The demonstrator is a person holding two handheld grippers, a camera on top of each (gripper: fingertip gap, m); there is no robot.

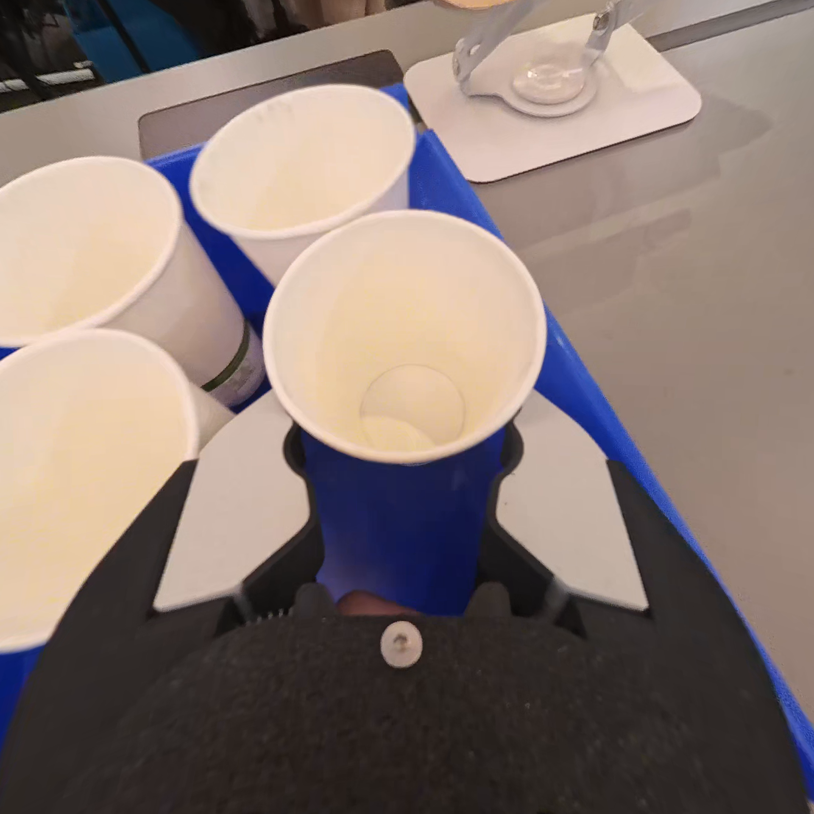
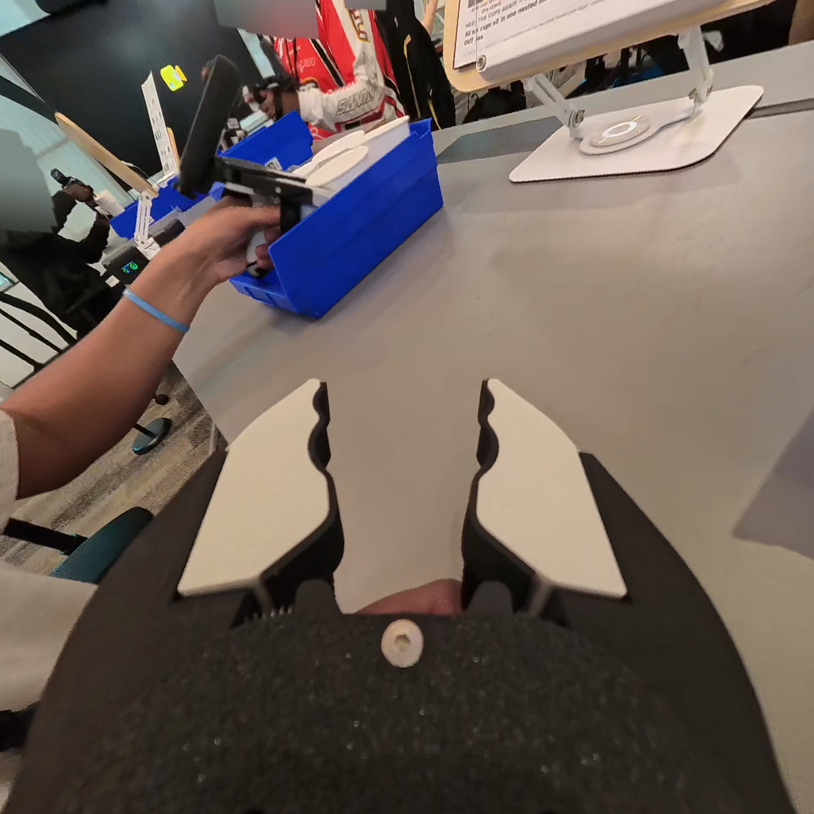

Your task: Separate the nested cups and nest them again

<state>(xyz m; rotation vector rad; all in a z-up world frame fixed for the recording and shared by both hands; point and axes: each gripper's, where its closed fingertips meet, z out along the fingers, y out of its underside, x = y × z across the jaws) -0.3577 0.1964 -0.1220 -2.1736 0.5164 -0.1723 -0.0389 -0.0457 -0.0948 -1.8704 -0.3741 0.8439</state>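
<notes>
A: What carries everything, and what does the room look like?

B: A smooth grey tabletop (image 2: 572, 308); a white stand base (image 2: 638, 136) sits at its far side, holding up a tilted board with a sheet on it; past the edge there are patterned carpet, a teal chair seat and people at other stations, some with blurred patches over them.

A: Where are the cups?

B: In a blue bin (image 1: 445, 185) on the tabletop; four white paper cups show in the left wrist view, all mouths up; one cup (image 1: 403, 334) stands nearest the lens by the bin's right wall, plain white inside with a round base visible; a second (image 1: 304, 163) is behind it; two more, (image 1: 83, 246) and (image 1: 88, 475), crowd the left; one of these has a green band low on its side.

A: And the fingers?

B: The left gripper (image 1: 403, 445) has its fingers spread either side of the nearest cup's rim, just below it; whether they touch the cup cannot be told; the right gripper (image 2: 403, 396) hovers over bare tabletop, well apart from the bin, fingers wide apart and holding nothing.
</notes>
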